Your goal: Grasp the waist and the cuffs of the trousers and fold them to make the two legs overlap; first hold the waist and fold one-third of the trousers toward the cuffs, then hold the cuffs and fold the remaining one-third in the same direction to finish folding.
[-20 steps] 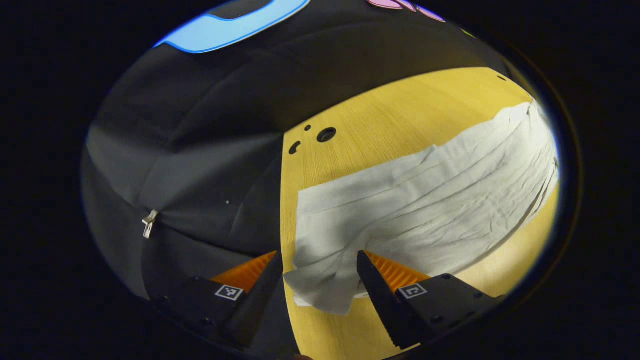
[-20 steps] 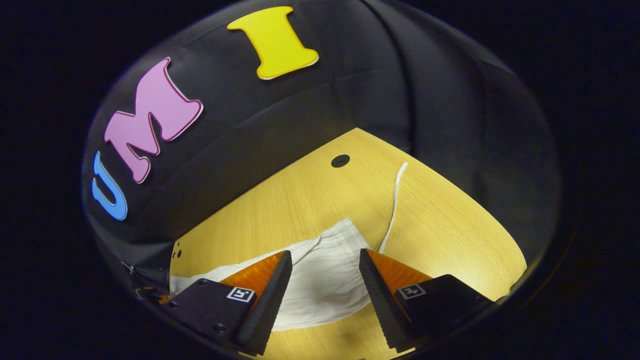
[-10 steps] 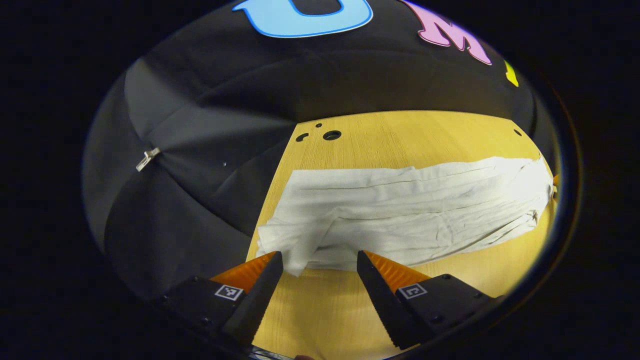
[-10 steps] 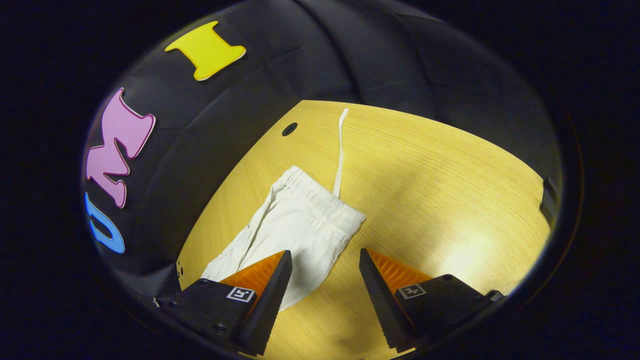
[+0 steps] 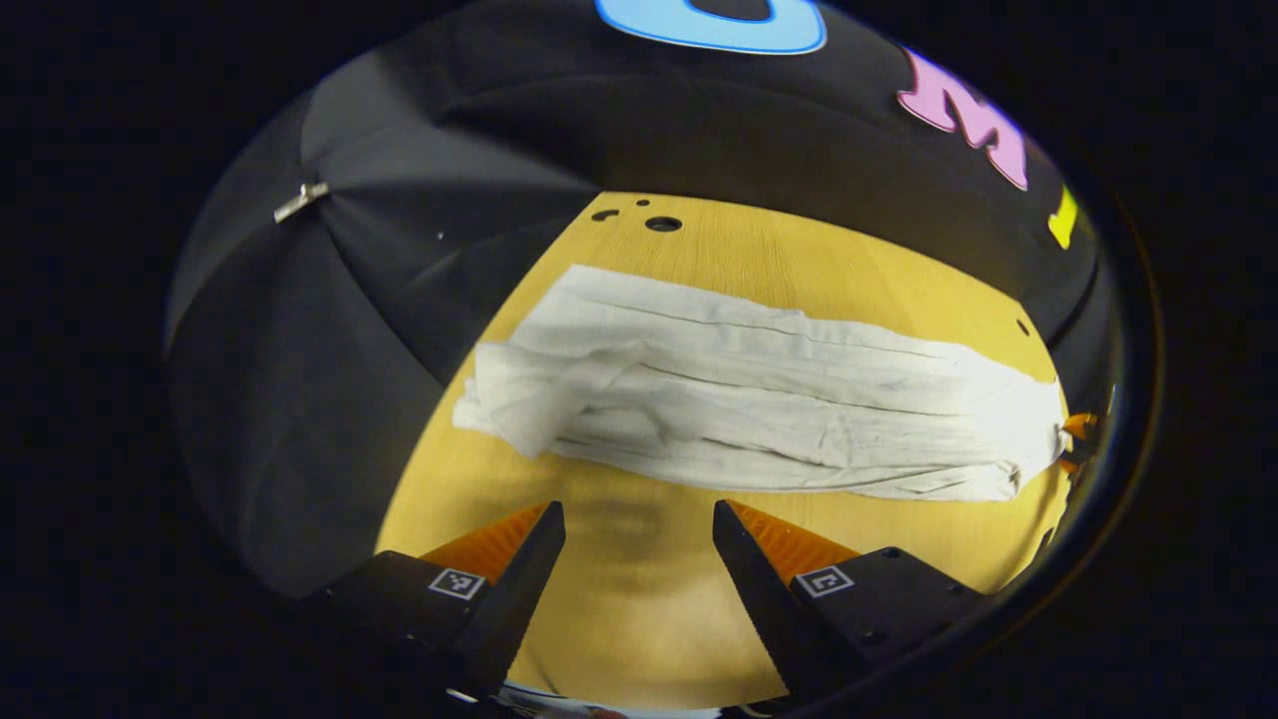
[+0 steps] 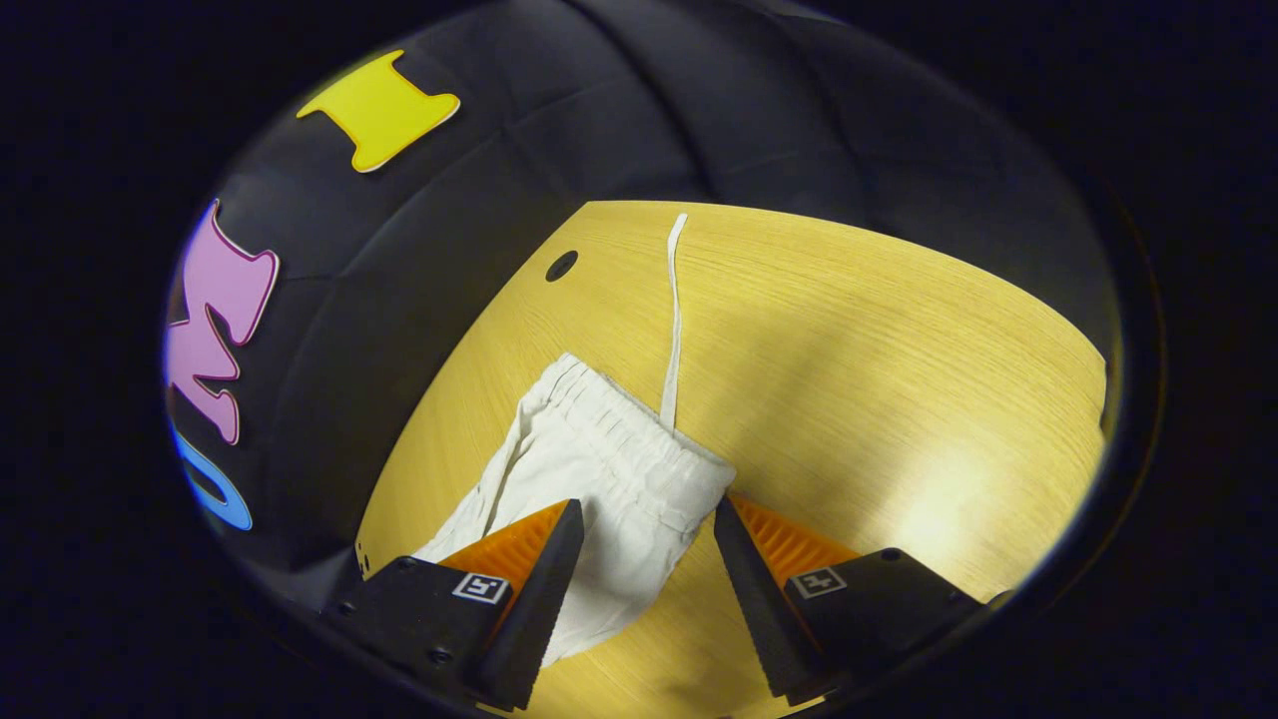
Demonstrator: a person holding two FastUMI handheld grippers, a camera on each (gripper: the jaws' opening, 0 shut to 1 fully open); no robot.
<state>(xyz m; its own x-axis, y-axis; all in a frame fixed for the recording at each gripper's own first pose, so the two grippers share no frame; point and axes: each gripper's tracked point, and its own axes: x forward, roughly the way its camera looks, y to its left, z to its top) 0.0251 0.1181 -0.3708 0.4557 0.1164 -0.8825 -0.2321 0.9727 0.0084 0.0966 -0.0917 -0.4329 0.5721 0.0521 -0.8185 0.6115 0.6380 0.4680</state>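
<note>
1. Left gripper view puts your left gripper (image 5: 639, 519) nearest, its fingers spread wide and holding nothing, hovering over bare table (image 5: 639, 619) just short of the trousers (image 5: 759, 399).
2. Beyond it, the trousers lie flat in one long white strip across the table, cuffs (image 5: 499, 399) at the left end, rumpled and slightly splayed.
3. The two legs look stacked, so you seem to have the lengthwise fold done.
4. In the right gripper view, your right gripper (image 6: 639, 519) is also spread apart and empty, with the gathered waist (image 6: 639, 449) between and just beyond its tips.
5. Farther off, a drawstring (image 6: 675, 320) trails from the waist toward the far table edge.
6. Neither third-fold shows yet: you have both left to do, waist first, then cuffs.
</note>
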